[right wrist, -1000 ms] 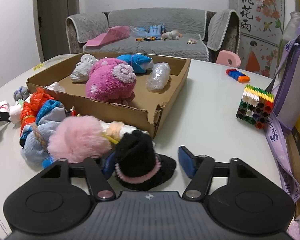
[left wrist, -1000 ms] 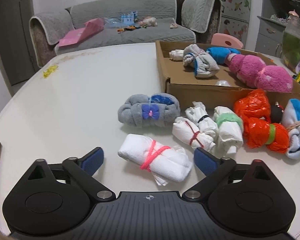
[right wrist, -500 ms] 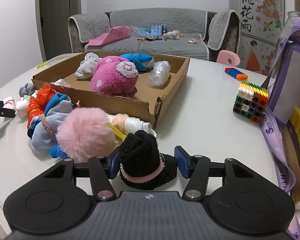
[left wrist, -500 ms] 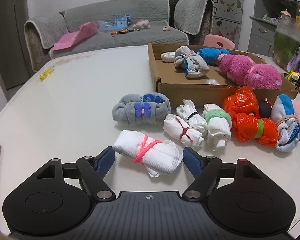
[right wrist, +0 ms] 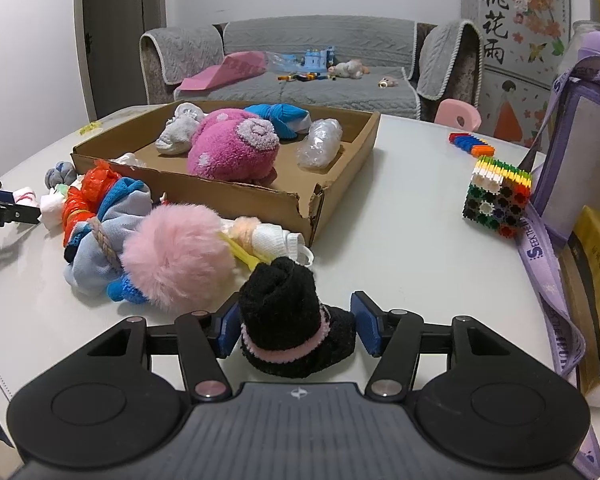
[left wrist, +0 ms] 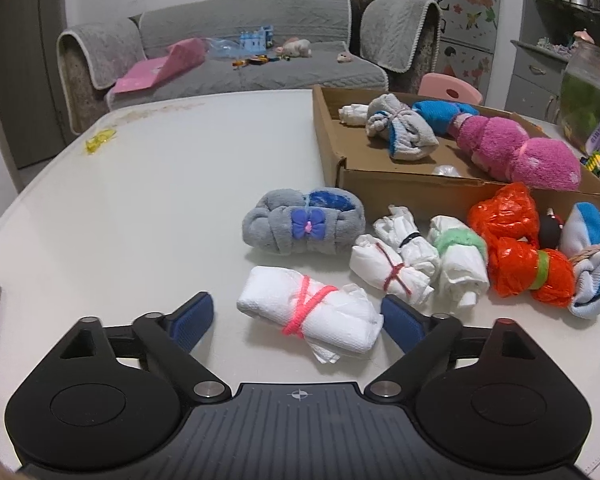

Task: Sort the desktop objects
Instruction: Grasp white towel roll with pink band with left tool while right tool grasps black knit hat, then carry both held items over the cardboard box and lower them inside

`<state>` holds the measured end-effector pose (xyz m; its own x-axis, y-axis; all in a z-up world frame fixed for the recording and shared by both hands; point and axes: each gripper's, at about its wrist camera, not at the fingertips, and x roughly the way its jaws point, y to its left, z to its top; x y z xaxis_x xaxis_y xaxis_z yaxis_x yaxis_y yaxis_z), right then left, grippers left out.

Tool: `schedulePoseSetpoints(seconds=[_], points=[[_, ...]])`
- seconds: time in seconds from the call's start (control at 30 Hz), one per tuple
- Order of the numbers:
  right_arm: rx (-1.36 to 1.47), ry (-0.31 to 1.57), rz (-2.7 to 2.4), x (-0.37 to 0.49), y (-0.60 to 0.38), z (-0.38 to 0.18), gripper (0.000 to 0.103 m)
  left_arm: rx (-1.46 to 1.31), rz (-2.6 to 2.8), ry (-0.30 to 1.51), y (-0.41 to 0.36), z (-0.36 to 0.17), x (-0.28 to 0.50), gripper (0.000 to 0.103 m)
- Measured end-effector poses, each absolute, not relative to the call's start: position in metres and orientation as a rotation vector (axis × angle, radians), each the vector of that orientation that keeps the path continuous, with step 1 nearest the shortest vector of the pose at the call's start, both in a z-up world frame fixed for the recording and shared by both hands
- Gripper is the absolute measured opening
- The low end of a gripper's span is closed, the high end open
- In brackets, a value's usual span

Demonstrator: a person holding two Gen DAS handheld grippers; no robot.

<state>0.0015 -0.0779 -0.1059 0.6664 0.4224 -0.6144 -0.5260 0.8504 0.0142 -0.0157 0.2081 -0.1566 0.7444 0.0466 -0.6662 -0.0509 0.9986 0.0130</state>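
While the cardboard box [right wrist: 332, 204] holds a pink plush roll [right wrist: 232, 152], a grey sock bundle [left wrist: 400, 132], a blue roll [left wrist: 440, 114] and a clear bag [right wrist: 320, 146], the left gripper [left wrist: 296, 320], just in front of the box, has just widened its jaws, which stand apart around a white bundle [left wrist: 308, 312]; the right gripper [right wrist: 296, 328] pinches a black sock roll [right wrist: 288, 312] near its corner.

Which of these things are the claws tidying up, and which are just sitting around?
Part of the job:
- white bundle tied with pink string, between the left claw's fingers
- black sock roll, between the right claw's fingers
- cardboard box with bundles already in it
- orange bundle

Just lying about:
- block cube
- purple strap
- sofa
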Motion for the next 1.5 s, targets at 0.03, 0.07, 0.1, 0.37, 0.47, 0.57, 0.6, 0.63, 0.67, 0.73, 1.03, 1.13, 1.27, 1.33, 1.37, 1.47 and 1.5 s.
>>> schedulePoseSetpoints(seconds=[0.03, 0.07, 0.1, 0.37, 0.47, 0.57, 0.6, 0.63, 0.67, 0.73, 1.03, 1.13, 1.27, 1.33, 1.37, 1.47, 1.5], points=[[-0.171, 0.648, 0.540, 0.001, -0.078, -0.105, 0.047, -0.004, 0.043, 0.725, 0.207, -0.156, -0.017, 0.080], [-0.166, 0.650, 0.545, 0.000, -0.078, -0.105, 0.045, -0.001, 0.035, 0.722, 0.205, -0.155, -0.018, 0.073], [-0.161, 0.652, 0.552, -0.001, -0.079, -0.105, 0.044, -0.003, 0.030, 0.724, 0.204, -0.154, -0.019, 0.071], [-0.113, 0.651, 0.569, -0.007, -0.085, -0.100, 0.041, -0.001, 0.003, 0.726, 0.194, -0.145, -0.032, 0.069], [-0.072, 0.642, 0.578, -0.014, -0.092, -0.093, 0.041, -0.006, 0.006, 0.702, 0.191, -0.133, -0.043, 0.069], [-0.038, 0.628, 0.579, -0.019, -0.100, -0.084, 0.041, -0.001, 0.014, 0.673, 0.189, -0.116, -0.052, 0.069], [-0.027, 0.626, 0.577, -0.020, -0.103, -0.081, 0.041, 0.006, 0.013, 0.661, 0.188, -0.109, -0.056, 0.069], [-0.017, 0.626, 0.575, -0.021, -0.105, -0.078, 0.041, 0.013, 0.011, 0.650, 0.187, -0.102, -0.058, 0.069], [-0.008, 0.624, 0.571, -0.021, -0.108, -0.075, 0.041, 0.019, 0.008, 0.640, 0.187, -0.095, -0.060, 0.069], [0.012, 0.620, 0.562, -0.020, -0.114, -0.069, 0.041, 0.019, 0.004, 0.626, 0.188, -0.080, -0.063, 0.069], [0.051, 0.535, 0.542, -0.008, -0.124, -0.024, 0.041, 0.009, 0.008, 0.599, 0.187, -0.032, -0.050, 0.070], [0.047, 0.500, 0.554, -0.002, -0.122, -0.005, 0.041, 0.017, 0.008, 0.590, 0.185, -0.020, -0.040, 0.070], [0.031, 0.466, 0.561, 0.013, -0.111, 0.015, 0.041, 0.021, -0.017, 0.577, 0.178, -0.004, -0.022, 0.070], [0.021, 0.451, 0.571, 0.022, -0.103, 0.024, 0.041, 0.027, -0.027, 0.572, 0.173, 0.003, -0.011, 0.070], [0.019, 0.446, 0.577, 0.027, -0.100, 0.026, 0.041, 0.028, -0.032, 0.572, 0.171, 0.006, -0.004, 0.070], [0.008, 0.434, 0.593, 0.040, -0.089, 0.033, 0.041, 0.035, -0.042, 0.573, 0.163, 0.014, 0.015, 0.070], [0.008, 0.432, 0.600, 0.045, -0.086, 0.035, 0.041, 0.040, -0.044, 0.572, 0.160, 0.015, 0.021, 0.070]])
